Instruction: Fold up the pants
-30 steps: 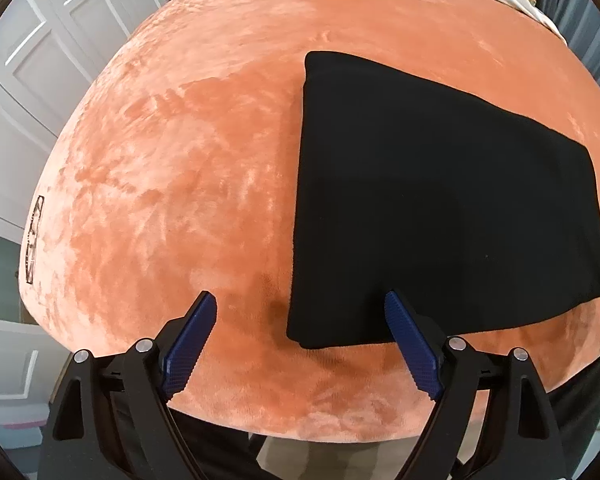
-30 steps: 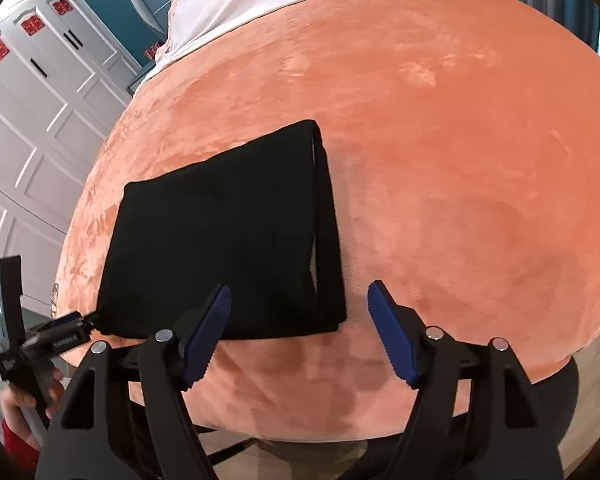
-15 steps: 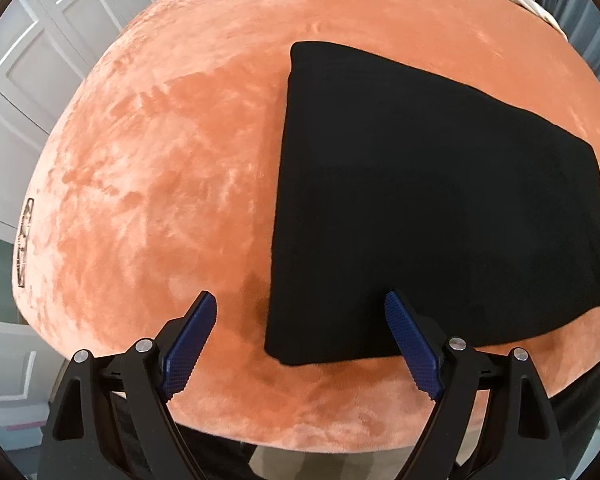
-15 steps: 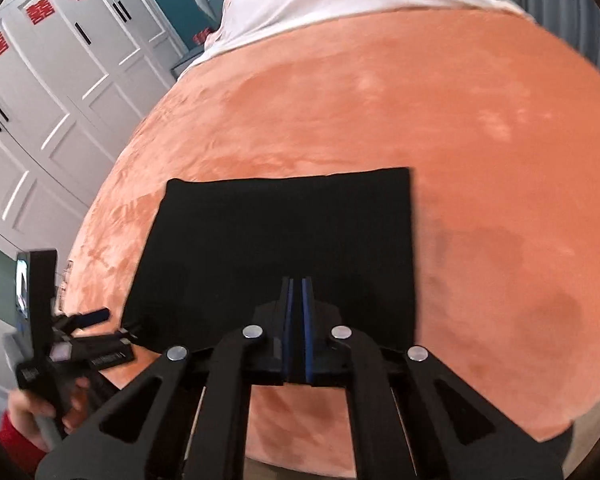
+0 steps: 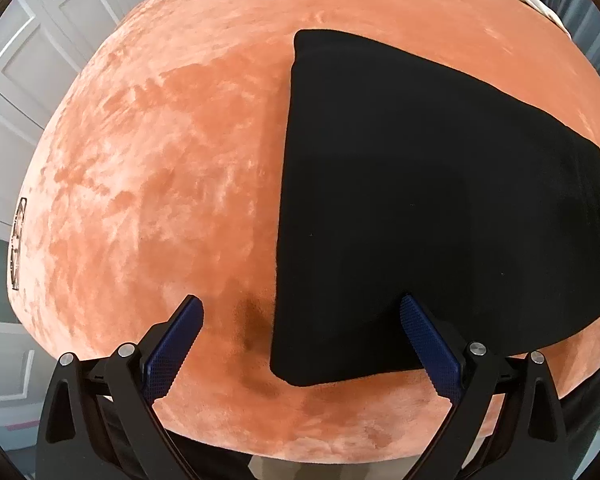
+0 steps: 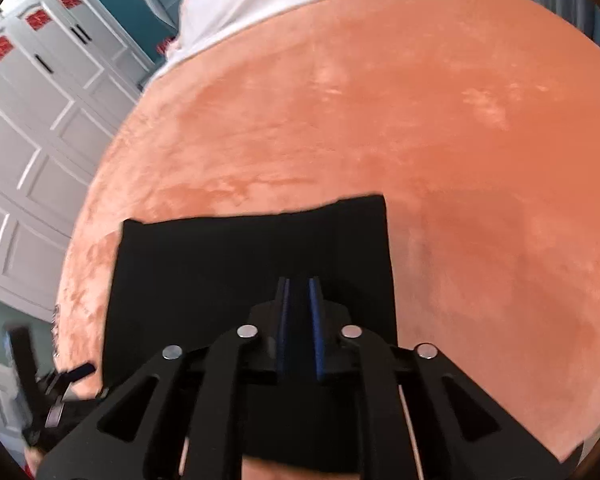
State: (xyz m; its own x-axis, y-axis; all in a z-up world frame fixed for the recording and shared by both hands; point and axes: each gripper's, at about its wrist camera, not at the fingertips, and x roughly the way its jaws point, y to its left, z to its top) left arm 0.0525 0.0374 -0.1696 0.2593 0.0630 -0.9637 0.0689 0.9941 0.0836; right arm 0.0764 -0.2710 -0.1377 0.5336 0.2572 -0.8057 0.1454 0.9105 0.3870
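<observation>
Lying flat, black pants [image 5: 440, 208] — folded rectangle

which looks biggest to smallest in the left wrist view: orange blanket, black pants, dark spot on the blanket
1. orange blanket, which fills most of the frame
2. black pants, folded, covering much of the blanket's right side
3. dark spot, a small patch just left of the pants' near corner
</observation>
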